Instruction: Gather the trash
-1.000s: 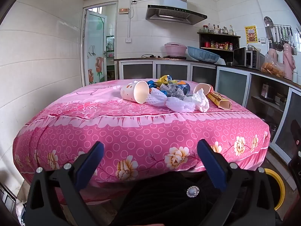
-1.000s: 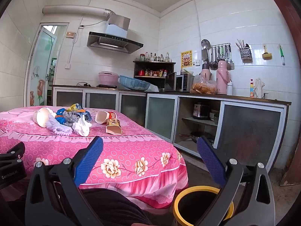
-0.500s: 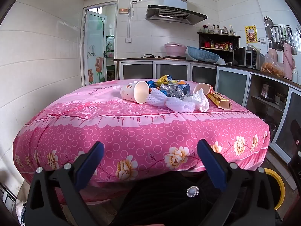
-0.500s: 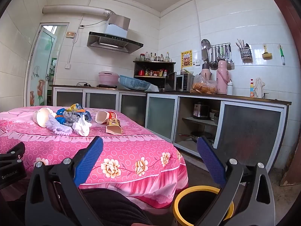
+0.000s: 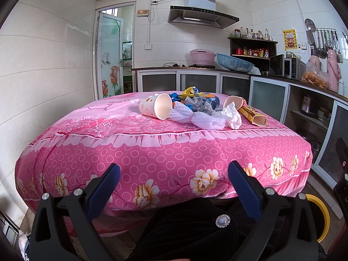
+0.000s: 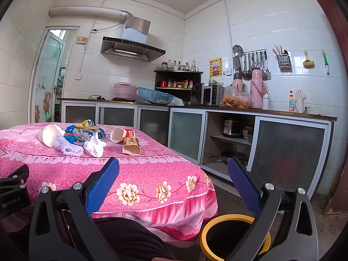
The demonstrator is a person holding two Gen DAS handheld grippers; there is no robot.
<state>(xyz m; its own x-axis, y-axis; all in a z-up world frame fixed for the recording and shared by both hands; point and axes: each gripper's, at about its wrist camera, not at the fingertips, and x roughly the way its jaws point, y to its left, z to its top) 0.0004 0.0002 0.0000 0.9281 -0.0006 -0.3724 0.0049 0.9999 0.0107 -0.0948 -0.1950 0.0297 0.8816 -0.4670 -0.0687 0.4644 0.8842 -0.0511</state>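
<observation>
A pile of trash lies on the pink-clothed table (image 5: 152, 158): a spotted paper cup (image 5: 155, 108) on its side, white foam netting (image 5: 195, 118), a crumpled white tissue (image 5: 232, 116), foil wrappers (image 5: 195, 100), a second cup (image 5: 233, 102) and a yellow carton (image 5: 253, 115). The same pile shows in the right wrist view, with the cup (image 6: 49, 134), tissue (image 6: 94, 146) and carton (image 6: 130, 145). A yellow-rimmed bin (image 6: 235, 237) stands on the floor by the table's right corner. My left gripper (image 5: 174, 178) and right gripper (image 6: 173, 174) are open and empty, held low in front of the table.
Kitchen cabinets and a counter (image 6: 239, 111) run along the back and right walls. The person's dark clothing (image 5: 184, 228) fills the bottom of both views. A glass door (image 5: 111, 56) is at the back left.
</observation>
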